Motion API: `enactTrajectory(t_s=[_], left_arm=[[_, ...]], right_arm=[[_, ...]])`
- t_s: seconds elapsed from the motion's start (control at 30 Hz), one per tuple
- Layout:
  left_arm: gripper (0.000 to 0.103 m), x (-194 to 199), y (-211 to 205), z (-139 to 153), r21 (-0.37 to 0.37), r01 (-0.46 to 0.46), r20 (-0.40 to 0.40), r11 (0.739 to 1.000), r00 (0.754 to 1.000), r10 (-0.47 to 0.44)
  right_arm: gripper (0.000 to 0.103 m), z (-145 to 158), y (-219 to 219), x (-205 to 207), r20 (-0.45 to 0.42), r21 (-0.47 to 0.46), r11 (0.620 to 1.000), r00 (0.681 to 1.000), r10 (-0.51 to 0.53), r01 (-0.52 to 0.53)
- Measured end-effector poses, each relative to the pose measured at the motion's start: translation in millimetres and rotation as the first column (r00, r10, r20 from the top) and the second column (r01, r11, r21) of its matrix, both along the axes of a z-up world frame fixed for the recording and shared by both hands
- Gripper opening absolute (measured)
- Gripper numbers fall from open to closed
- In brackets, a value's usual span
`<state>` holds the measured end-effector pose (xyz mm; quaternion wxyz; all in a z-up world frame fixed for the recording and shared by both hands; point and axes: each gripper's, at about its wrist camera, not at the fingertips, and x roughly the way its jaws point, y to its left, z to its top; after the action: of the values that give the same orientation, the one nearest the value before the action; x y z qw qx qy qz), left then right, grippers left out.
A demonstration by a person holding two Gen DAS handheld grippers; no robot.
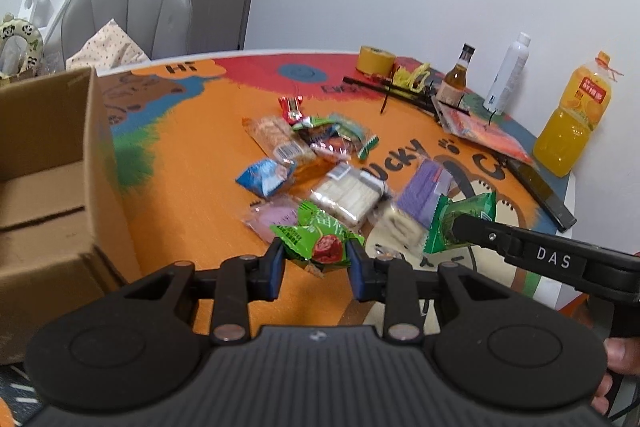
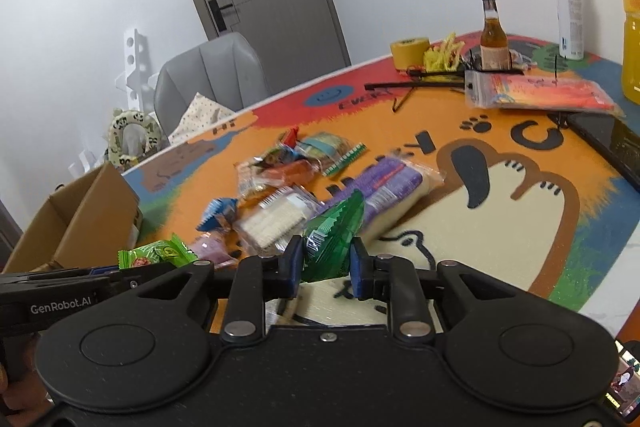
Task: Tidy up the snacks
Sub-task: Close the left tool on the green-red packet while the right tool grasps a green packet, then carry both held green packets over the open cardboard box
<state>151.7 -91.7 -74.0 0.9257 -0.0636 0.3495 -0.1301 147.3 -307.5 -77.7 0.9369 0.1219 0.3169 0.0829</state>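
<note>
Snacks (image 1: 320, 163) lie heaped mid-table on a bright cartoon mat (image 1: 200, 155), beside an open cardboard box (image 1: 52, 163) at its left edge. Above them, the left gripper (image 1: 316, 259) pinches a light-green packet (image 1: 316, 239) between its jaws, while the right gripper (image 2: 326, 267) clamps a dark-green packet (image 2: 334, 235).

Three bottles (image 2: 493, 31), one tape roll (image 2: 410, 52), one cardboard box (image 1: 48, 183), two green snack packets (image 1: 316, 241), one chair (image 1: 132, 11)
</note>
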Motion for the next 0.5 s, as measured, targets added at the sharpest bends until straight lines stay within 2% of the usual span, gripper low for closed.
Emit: enactTrajectory(t_s=[0.5], left_arm=[[0.031,-11.9,46.0,30.7,-0.007,-0.042,0.075,0.999,0.996,0.042]], right_arm=[[0.022,26.0,46.8,-3.3,0.084,0.016,0.999,0.995,0.046,-0.048]])
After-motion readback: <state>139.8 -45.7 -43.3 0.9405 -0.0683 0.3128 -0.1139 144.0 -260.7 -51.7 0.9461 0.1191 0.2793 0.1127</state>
